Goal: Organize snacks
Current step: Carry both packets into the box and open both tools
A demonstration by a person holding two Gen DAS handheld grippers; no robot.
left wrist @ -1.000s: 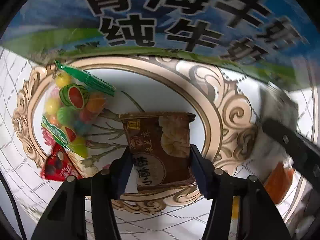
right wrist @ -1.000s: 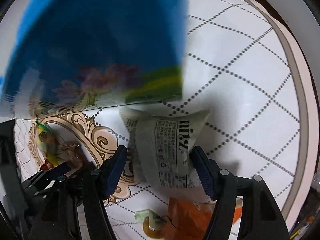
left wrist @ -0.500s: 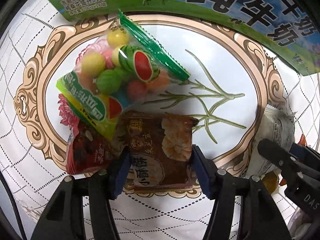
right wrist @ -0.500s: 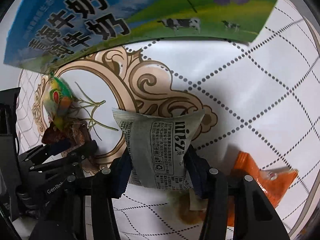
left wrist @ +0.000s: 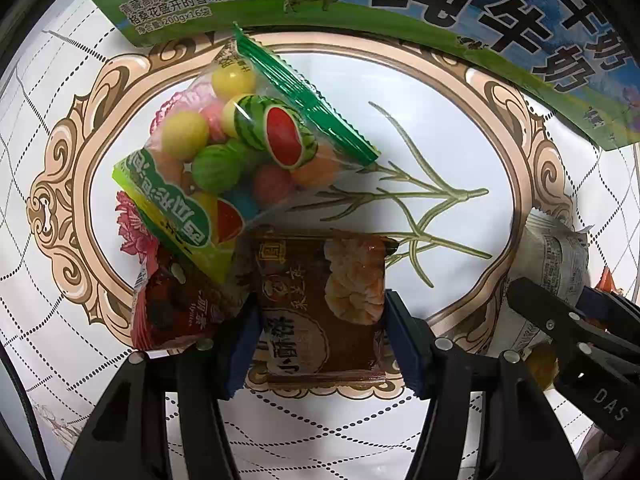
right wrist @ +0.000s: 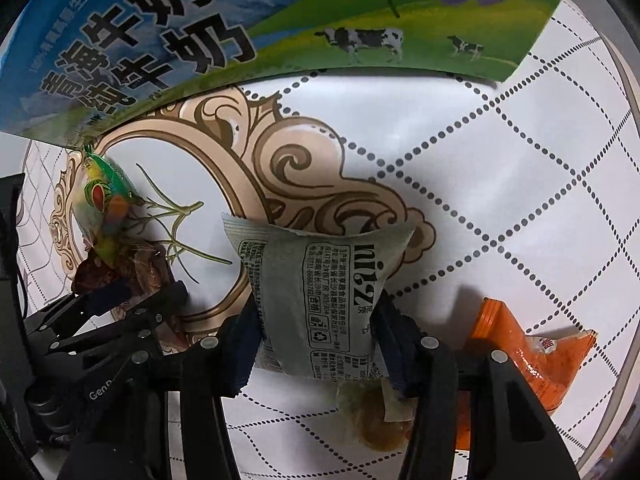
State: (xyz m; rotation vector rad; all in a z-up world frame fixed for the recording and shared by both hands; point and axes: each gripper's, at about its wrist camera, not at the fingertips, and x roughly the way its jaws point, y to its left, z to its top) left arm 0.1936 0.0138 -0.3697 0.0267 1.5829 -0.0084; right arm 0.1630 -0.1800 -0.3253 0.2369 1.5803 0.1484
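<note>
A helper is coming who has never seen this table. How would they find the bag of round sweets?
Start at the big milk carton lying on the patterned tablecloth. Just below it, inside the printed oval frame, lies the sweets bag. It alone is see-through, with coloured balls and a watermelon picture; the packets beside it are red and brown.

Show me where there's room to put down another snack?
Free: inside the oval frame, right of the candy bag, and the checked cloth beyond the grey packet. Crowded: around the candy bag, red packet and brown packet.
</note>
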